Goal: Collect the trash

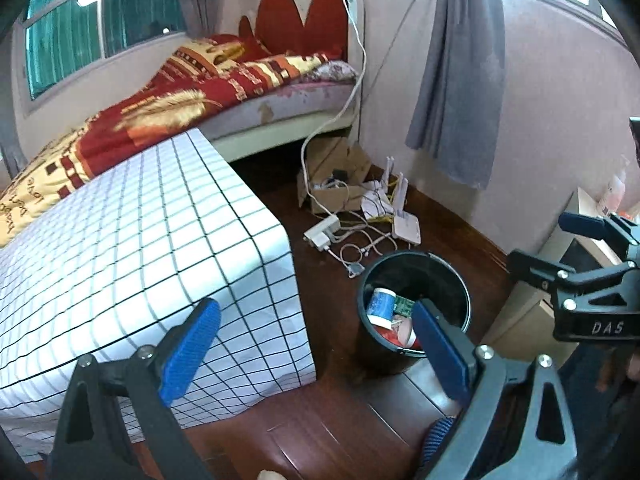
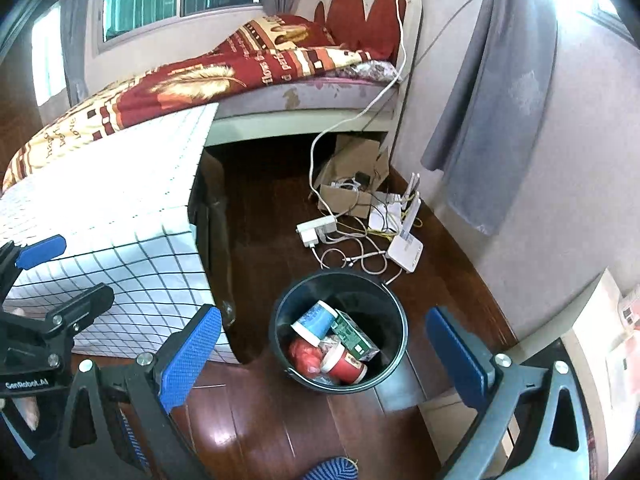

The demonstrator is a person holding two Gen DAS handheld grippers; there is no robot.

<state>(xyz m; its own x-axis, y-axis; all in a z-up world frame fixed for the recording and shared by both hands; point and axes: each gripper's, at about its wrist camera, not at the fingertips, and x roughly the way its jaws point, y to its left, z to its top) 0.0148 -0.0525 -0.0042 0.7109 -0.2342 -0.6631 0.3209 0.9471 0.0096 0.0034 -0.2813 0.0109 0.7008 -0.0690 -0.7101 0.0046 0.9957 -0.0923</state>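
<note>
A black trash bucket (image 2: 394,320) stands on the wooden floor, also in the left wrist view (image 1: 456,276). Inside lie a blue-and-white paper cup (image 2: 314,320), a green carton (image 2: 354,334), a red cup (image 2: 346,364) and a red crumpled wrapper (image 2: 306,356). My right gripper (image 2: 324,354) is open and empty, held above and in front of the bucket. My left gripper (image 1: 316,350) is open and empty, between the table and the bucket. The right gripper also shows at the right of the left wrist view (image 1: 556,246).
A table with a white checked cloth (image 1: 120,248) stands left of the bucket. Behind it is a bed with a red blanket (image 1: 208,92). A cardboard box (image 1: 336,168), power strip (image 1: 322,232), router (image 1: 406,226) and cables lie on the floor near the wall.
</note>
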